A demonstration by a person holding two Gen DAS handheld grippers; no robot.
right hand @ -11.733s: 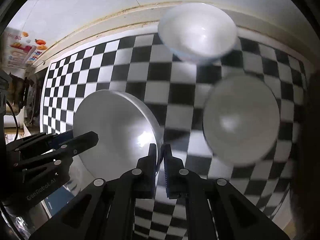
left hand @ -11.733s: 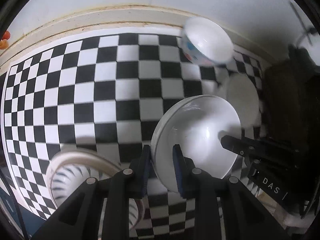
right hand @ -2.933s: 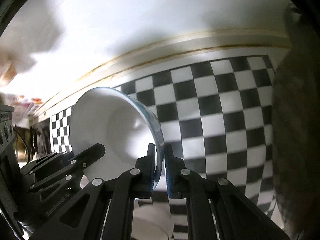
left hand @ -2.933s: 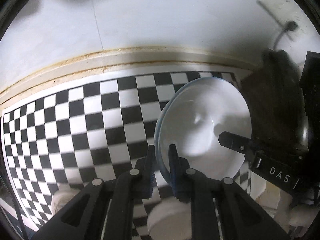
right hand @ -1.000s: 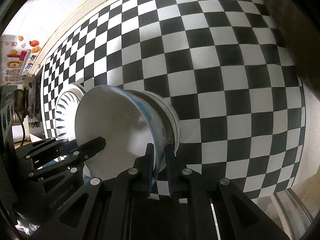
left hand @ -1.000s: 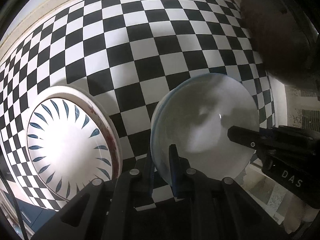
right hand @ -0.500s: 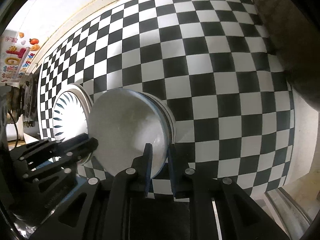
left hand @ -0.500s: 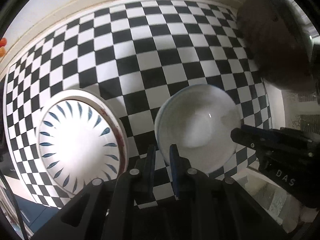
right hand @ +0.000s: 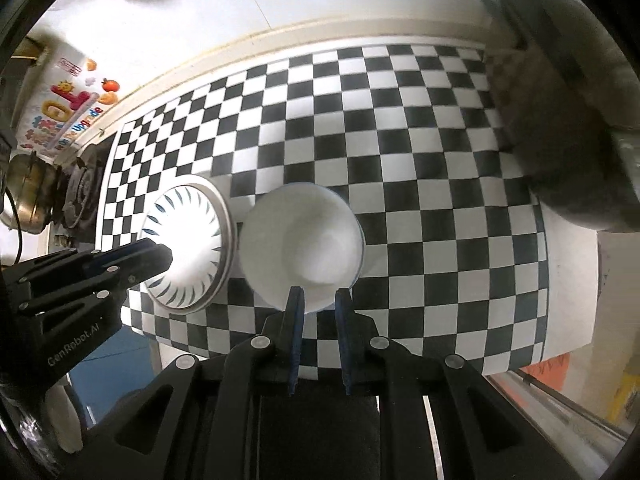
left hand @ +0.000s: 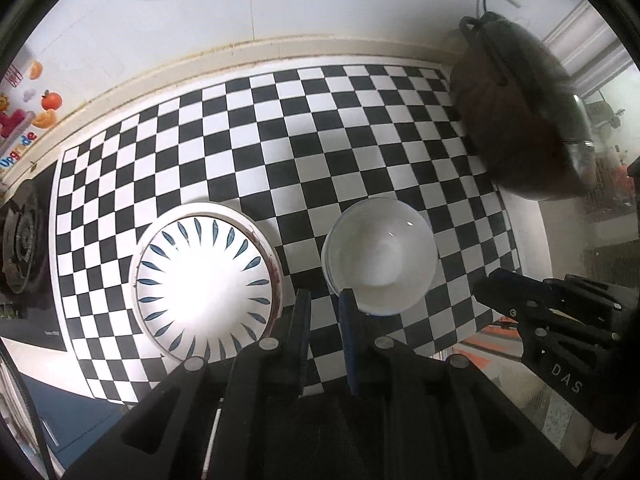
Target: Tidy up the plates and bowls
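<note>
A stack of white bowls (left hand: 380, 264) (right hand: 304, 240) stands on the checkered cloth (left hand: 360, 140). Just to its left lies a white plate with blue petal marks (left hand: 204, 280) (right hand: 188, 244). My left gripper (left hand: 323, 312) hangs above the gap between plate and bowls, nearly closed, with nothing between its pads. My right gripper (right hand: 318, 308) hovers over the near rim of the bowls; its jaws stand slightly apart and empty. The right gripper's tip (left hand: 492, 284) also shows right of the bowls, and the left gripper's tip (right hand: 160, 256) covers part of the plate.
A large dark pot (left hand: 520, 120) (right hand: 560, 120) stands at the cloth's right end against the wall. A gas burner (left hand: 24, 240) and a metal kettle (right hand: 28, 192) sit off to the left. The counter's front edge (right hand: 400, 368) runs close beneath both grippers.
Both grippers let go of the white bowl, which now rests in the stack, and rose straight up. The view has widened to take in the wall, the pot and the stove.
</note>
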